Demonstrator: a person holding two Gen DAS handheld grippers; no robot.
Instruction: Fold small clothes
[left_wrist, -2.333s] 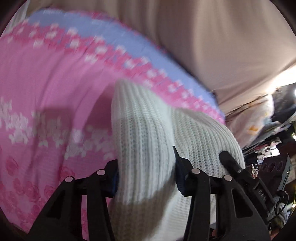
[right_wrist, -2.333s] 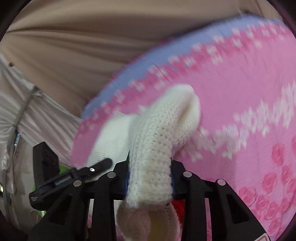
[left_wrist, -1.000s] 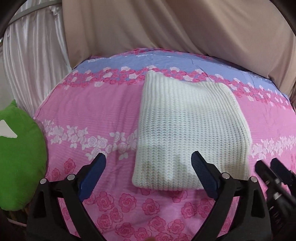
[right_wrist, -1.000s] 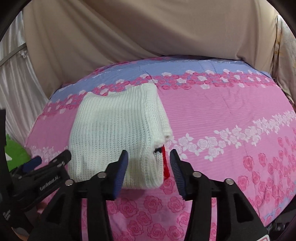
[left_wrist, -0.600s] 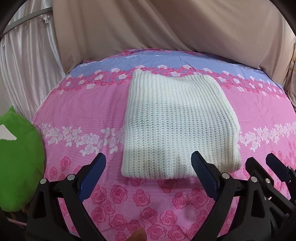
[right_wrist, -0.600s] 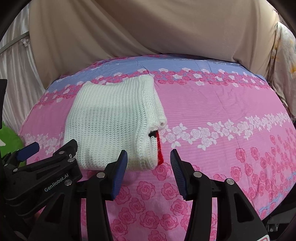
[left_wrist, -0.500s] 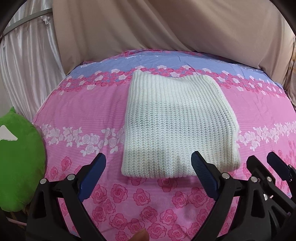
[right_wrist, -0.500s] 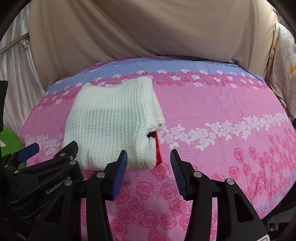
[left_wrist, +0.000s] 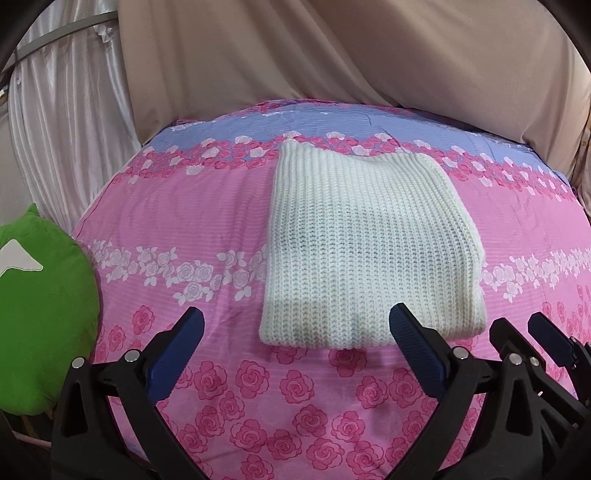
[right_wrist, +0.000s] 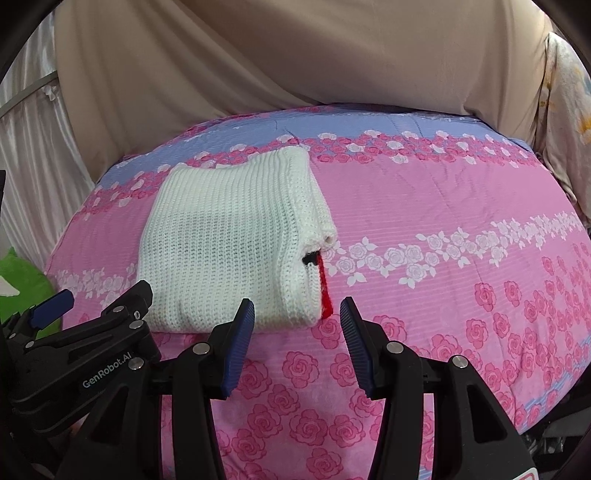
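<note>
My left tool (left_wrist: 295, 334) has just been opening to its widest and holds nothing; my right tool (right_wrist: 297, 325) stands half-open, empty. The folded white knitted sweater (left_wrist: 365, 251) lies on the bed (left_wrist: 184, 214); folding looks finished, red trim (right_wrist: 324, 291) protruding.

Left claw (left_wrist: 295, 325) just widened; right claw (right_wrist: 297, 312) half-open, empty.

A folded white knit garment (left_wrist: 369, 251) lies flat on the pink rose-print bed (left_wrist: 207, 221), beyond the left hand-held gripper (left_wrist: 295, 325) (its jaws, just opened wider, holding nothing), with a green cushion (left_wrist: 40, 314) at the left edge.
</note>
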